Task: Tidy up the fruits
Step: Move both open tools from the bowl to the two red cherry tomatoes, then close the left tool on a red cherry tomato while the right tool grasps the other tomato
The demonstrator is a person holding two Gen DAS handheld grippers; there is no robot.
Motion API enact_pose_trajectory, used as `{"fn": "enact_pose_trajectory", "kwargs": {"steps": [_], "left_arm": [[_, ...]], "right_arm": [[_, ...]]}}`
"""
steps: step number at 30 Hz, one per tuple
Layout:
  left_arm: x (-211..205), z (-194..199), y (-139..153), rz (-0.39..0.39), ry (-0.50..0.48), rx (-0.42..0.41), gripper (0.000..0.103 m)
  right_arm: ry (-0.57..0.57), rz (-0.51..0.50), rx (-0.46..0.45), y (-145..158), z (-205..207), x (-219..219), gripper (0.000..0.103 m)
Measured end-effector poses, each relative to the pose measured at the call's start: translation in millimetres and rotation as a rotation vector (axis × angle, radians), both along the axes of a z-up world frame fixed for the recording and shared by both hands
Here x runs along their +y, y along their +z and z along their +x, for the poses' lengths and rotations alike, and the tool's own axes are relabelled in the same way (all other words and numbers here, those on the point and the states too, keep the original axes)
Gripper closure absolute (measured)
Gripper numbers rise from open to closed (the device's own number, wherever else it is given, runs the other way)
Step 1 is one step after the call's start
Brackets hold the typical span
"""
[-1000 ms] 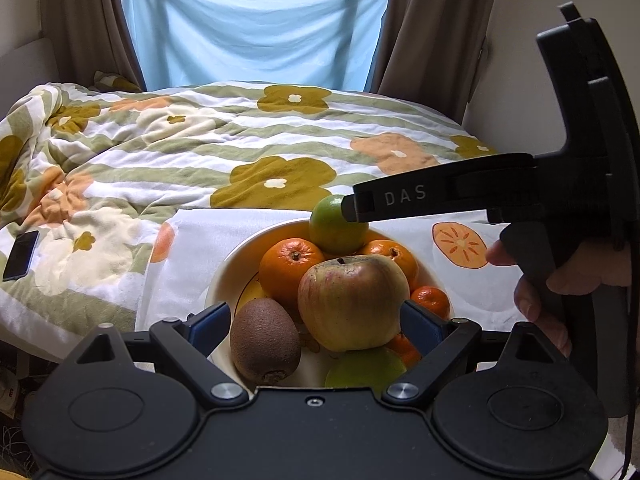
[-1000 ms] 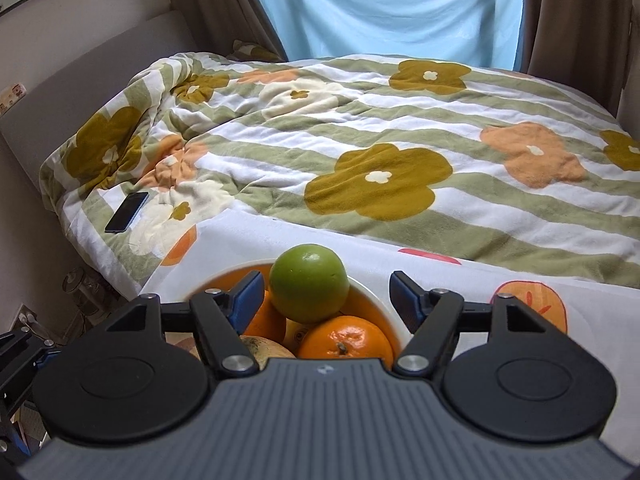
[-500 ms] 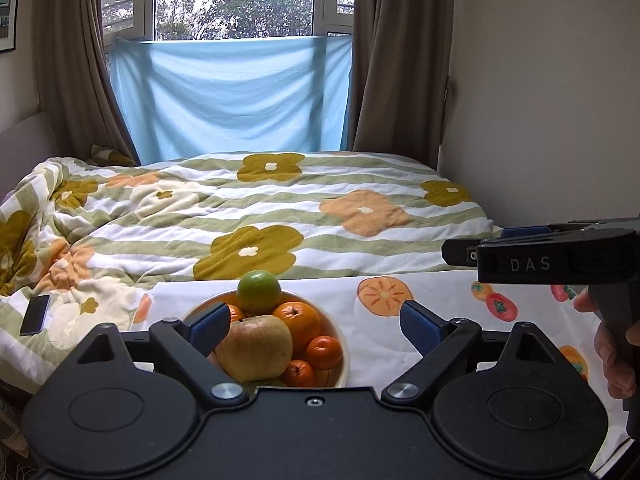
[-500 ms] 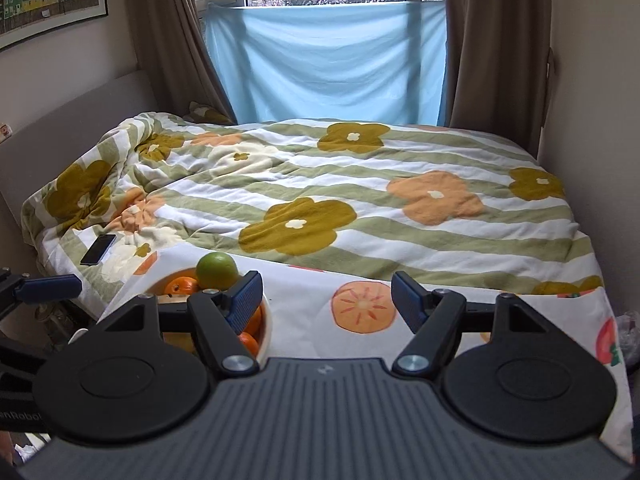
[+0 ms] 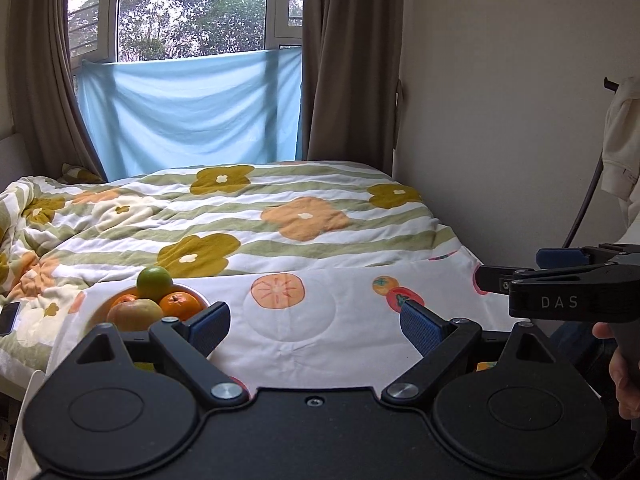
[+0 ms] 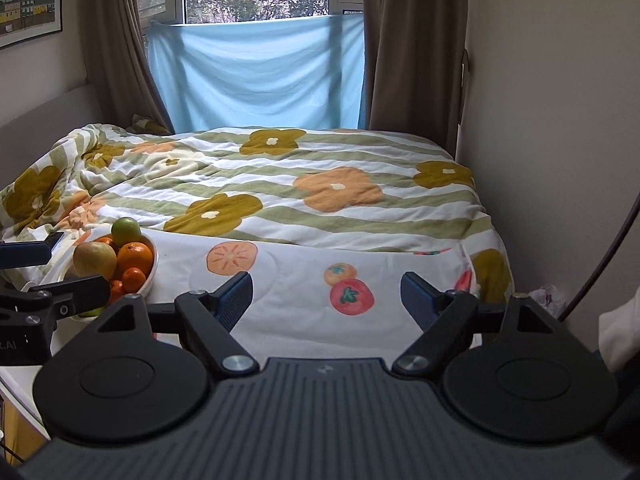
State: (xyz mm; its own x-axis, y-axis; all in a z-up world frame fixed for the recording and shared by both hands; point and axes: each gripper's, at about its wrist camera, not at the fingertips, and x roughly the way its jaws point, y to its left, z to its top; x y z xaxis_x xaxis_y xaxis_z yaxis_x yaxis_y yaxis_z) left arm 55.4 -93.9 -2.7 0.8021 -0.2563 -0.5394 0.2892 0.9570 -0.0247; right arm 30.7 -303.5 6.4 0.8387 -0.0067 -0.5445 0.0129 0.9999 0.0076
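Your left hand-held gripper (image 5: 314,322) stands released, its blue pads wide apart over the white fruit-print cloth (image 5: 320,312) with nothing between them. Your right hand-held gripper (image 6: 326,294) is released too; its jaws have just been opening, and only the printed cloth shows in the gap. The bowl of fruit (image 5: 200,300) sits at the lower left of both views, on the cloth at the foot of the bed (image 5: 248,216), clear of both sets of jaws. A green fruit (image 5: 155,282) tops the pile, with an orange (image 5: 179,305) and a yellowish apple (image 5: 134,314) in front of it. The right wrist view shows more of the bowl: its white side and small oranges (image 6: 133,279) lower in the heap. It alone shows a framed picture of coloured houses (image 6: 28,0) at the upper left. The left wrist view alone shows your hand (image 5: 624,376) on the right gripper's grip at the right edge, a phone (image 5: 9,317) on the quilt at the left edge, and a pale garment (image 5: 622,148) hanging at the upper right. The letters "DAS" are legible on the right gripper's body in the left view; in the right view the left gripper's side reads only ".AI", cut off by the frame.
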Motion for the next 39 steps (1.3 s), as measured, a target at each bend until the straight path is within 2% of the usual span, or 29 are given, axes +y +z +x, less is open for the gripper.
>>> {"fn": "enact_pose_trajectory", "kwargs": {"steps": [7, 11, 17, 23, 27, 31, 33, 36, 39], "left_arm": [[-39, -14, -31, 0.017, -0.051, 0.031, 0.008], [-64, -16, -55, 0.052, -0.117, 0.029, 0.002], [-98, -10, -93, 0.162, -0.272, 0.010, 0.002], [-122, -1, -119, 0.268, -0.454, -0.043, 0.002], [-136, 9, -135, 0.330, -0.571, -0.033, 0.003], [-146, 19, -148, 0.390, -0.677, -0.014, 0.012], [-150, 23, -152, 0.415, -0.711, -0.018, 0.013], [-154, 30, -157, 0.417, -0.749, 0.002, 0.023], [-159, 36, -162, 0.426, -0.771, 0.030, 0.034]], "right_arm": [[-0.035, -0.003, 0.056, -31, -23, -43, 0.007], [-0.042, -0.008, 0.085, -54, -28, -63, 0.007], [-0.025, -0.057, 0.103, -85, -33, -76, 0.007], [0.013, -0.096, 0.109, -106, -35, -69, 0.008], [0.039, -0.110, 0.110, -114, -34, -63, 0.010], [0.051, -0.097, 0.117, -118, -30, -60, 0.010], [0.049, -0.093, 0.122, -120, -29, -60, 0.011], [0.046, -0.074, 0.129, -122, -27, -61, 0.012], [0.053, -0.067, 0.144, -126, -24, -60, 0.021]]}}
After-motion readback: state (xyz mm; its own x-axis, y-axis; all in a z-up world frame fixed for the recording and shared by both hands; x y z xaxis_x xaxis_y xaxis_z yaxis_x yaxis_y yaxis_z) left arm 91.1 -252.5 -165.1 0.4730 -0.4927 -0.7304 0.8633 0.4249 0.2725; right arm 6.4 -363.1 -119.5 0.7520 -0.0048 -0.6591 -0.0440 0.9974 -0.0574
